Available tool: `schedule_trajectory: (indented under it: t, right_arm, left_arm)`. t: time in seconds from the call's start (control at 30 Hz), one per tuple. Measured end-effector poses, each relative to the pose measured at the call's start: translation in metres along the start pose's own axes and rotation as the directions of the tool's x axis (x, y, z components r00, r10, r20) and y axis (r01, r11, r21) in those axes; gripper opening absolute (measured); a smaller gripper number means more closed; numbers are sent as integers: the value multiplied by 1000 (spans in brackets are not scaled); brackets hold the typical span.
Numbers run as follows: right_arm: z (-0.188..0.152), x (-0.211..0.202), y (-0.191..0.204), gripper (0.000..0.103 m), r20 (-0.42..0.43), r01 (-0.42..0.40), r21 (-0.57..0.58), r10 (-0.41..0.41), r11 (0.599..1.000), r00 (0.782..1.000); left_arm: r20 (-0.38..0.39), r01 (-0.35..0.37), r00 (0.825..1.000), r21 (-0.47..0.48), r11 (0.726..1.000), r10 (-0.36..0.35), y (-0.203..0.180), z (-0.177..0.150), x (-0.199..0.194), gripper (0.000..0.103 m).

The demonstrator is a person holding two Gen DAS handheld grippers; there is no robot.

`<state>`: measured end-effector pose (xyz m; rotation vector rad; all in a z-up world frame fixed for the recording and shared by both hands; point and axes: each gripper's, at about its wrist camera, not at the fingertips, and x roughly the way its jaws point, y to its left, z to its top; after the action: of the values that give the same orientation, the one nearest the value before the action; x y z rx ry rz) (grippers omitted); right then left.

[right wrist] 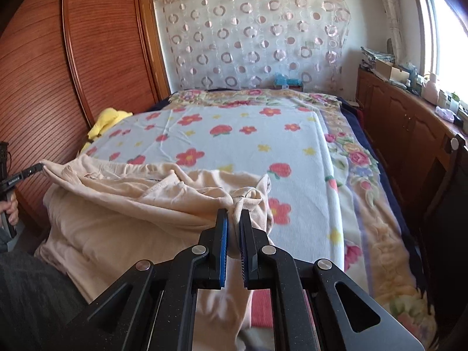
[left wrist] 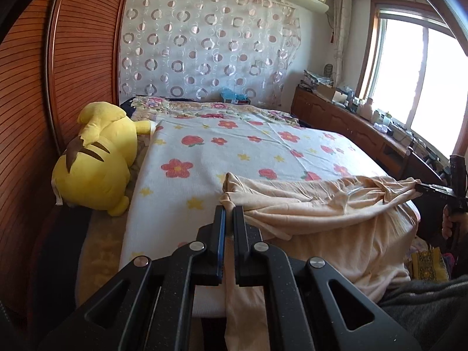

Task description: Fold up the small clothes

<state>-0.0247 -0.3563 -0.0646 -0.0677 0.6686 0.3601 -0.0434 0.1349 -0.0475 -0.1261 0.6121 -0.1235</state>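
The pale peach cotton garment [left wrist: 321, 204] lies bunched at the near edge of the bed with the flower-printed white blanket [left wrist: 234, 152]. The left gripper [left wrist: 229, 209] pinches one corner of it, the right gripper [right wrist: 234, 215] the opposite corner.

My left gripper [left wrist: 229, 209] points forward and somewhat downward, its jaws drawn almost together and clamped on a bunched corner of the peach garment [left wrist: 307, 204], which passes between the pads and hangs below them. My right gripper [right wrist: 234, 213] is angled down likewise, jaws nearly closed, pinching another gathered corner of the same cloth. Each gripper is visible from the other's camera at the frame edge, nipping the fabric at its tip. My right hand [left wrist: 449, 222] wraps its handle; my left hand [right wrist: 10, 212] grips its own likewise.
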Motion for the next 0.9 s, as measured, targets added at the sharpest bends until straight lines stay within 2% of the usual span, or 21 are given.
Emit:
schedule_trajectory:
  t: [0.17,0.27,0.33,0.47,0.53,0.6,0.67,0.73,0.8,0.9]
  right_arm:
    - [1,7,3,8,-37,26,-16,-26,1000,999]
    - [4,14,5,11,-59,37,-21,-38,999,998]
    - [10,11,7,13,-56,43,-31,-45,999,997]
    - [13,3,10,17,-9,84,-53,-85,995,996]
    - [14,2,8,18,3,82,-36,-82,996,997]
    - [20,5,7,20,9,93,-39,-93,995,996]
    - [28,12,8,25,17,110,-52,-110,993,994]
    - [36,23,7,36,20,99,-42,-98,994,995]
    - [44,34,5,41,18,102,-25,-102,994,995]
    - [43,54,6,43,8,122,-38,-122,992,993]
  left_arm:
    - [-85,1,996,-15,1000,-2,0,-15,19,6]
    - [-85,-1,996,-11,1000,0,-2,-14,20,6]
    - [-66,10,998,4,1000,-10,-3,-9,16,17]
    - [-50,-19,999,41,999,21,-5,1,15,25]
    - [-36,-21,999,38,999,22,-3,9,17,35]
    - [-33,-17,999,44,999,19,-3,16,23,37]
    - [-52,-19,998,62,998,22,-5,23,35,43]
    - [-97,-3,995,99,995,13,-8,30,54,60]
    - [-119,-9,993,139,990,26,-11,33,69,64]
    - [-164,-34,984,175,984,63,-11,42,95,70]
